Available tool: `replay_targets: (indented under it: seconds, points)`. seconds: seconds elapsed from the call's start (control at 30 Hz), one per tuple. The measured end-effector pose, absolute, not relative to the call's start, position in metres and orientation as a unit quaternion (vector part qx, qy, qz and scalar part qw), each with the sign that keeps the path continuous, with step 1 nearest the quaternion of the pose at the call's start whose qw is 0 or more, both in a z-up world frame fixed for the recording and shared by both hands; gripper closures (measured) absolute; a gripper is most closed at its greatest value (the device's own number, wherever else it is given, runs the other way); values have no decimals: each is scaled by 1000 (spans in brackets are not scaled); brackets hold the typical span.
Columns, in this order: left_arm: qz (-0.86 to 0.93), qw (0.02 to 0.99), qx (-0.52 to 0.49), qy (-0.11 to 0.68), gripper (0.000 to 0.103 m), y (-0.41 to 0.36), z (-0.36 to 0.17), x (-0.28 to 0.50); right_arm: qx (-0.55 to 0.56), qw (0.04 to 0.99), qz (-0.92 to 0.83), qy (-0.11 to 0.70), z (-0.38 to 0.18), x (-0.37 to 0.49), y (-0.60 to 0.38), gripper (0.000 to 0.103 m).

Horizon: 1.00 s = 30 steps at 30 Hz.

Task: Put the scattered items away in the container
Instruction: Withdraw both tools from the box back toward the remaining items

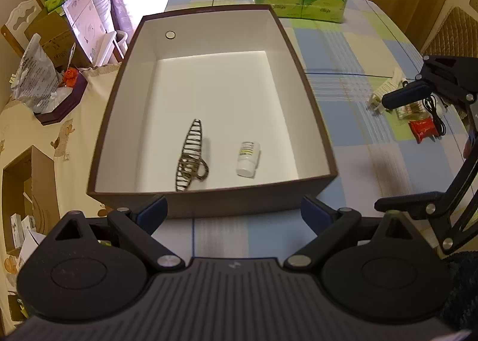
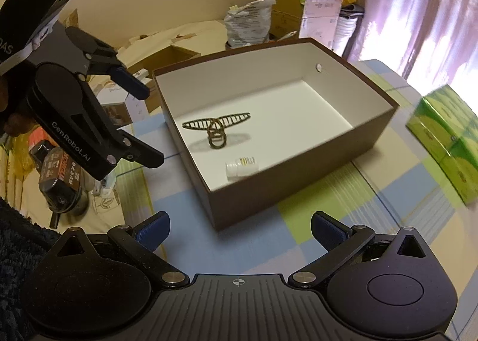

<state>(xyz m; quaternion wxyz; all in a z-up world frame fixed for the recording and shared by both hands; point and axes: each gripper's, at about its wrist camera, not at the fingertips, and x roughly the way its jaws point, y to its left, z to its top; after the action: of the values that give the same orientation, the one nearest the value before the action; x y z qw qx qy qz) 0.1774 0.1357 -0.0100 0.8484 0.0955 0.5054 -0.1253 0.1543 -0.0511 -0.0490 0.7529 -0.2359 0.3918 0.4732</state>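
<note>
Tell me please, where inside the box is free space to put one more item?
The far half of the box floor is bare. The hair clip and the small bottle crowd the near end, with a narrow gap between them. Both grippers are open and hold nothing.

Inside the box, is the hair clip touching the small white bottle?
Apart. The left wrist view shows bare white box floor between the hair clip and the white bottle; the right wrist view shows the same gap.
</note>
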Motion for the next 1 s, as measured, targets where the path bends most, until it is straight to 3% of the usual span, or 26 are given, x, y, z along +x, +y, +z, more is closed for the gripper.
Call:
replay_targets:
  seconds: [1.0]
  points:
    - [-195, 858, 99, 466, 9, -8, -8, 140, -116, 840, 301, 437, -32, 121, -244, 0]
